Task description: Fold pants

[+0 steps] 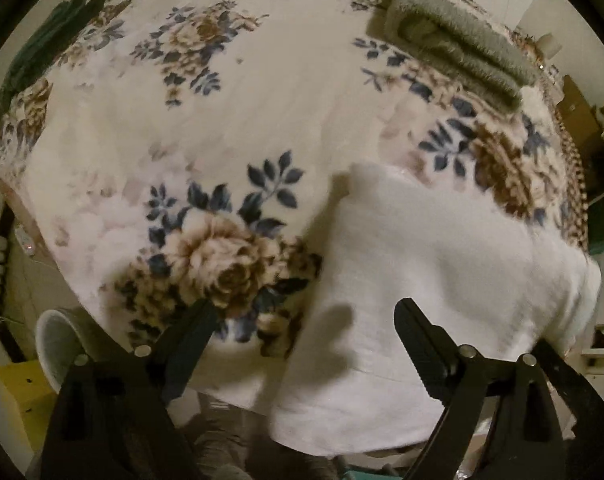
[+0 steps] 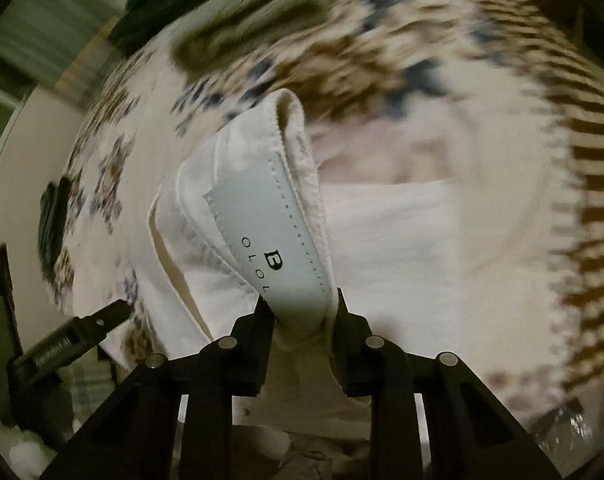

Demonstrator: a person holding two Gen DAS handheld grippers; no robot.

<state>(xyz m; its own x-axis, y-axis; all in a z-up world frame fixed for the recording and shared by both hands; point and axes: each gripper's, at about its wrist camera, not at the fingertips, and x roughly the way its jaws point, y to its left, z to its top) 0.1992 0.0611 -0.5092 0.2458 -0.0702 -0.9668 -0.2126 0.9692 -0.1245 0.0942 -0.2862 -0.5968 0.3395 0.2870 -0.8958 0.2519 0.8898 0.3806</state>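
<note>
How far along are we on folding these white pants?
Partly done: the white pants lie as a compact folded slab on the floral blanket. In hand: the right gripper pinches the waistband at the label, lifting it. The left gripper stands open above the pants' edge, gripping nothing. Left: lay this fold down and smooth it.

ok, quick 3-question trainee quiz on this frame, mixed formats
1. True or false: the right gripper is closed on the white pants at the waistband label.
2. The left gripper is: A) open above the pants and floral blanket, B) clamped on the grey towel, C) holding a cup.
3. Fill in: the folded grey towel lies on the ____.

Key: 1 true; 2 A; 3 floral blanket
</note>
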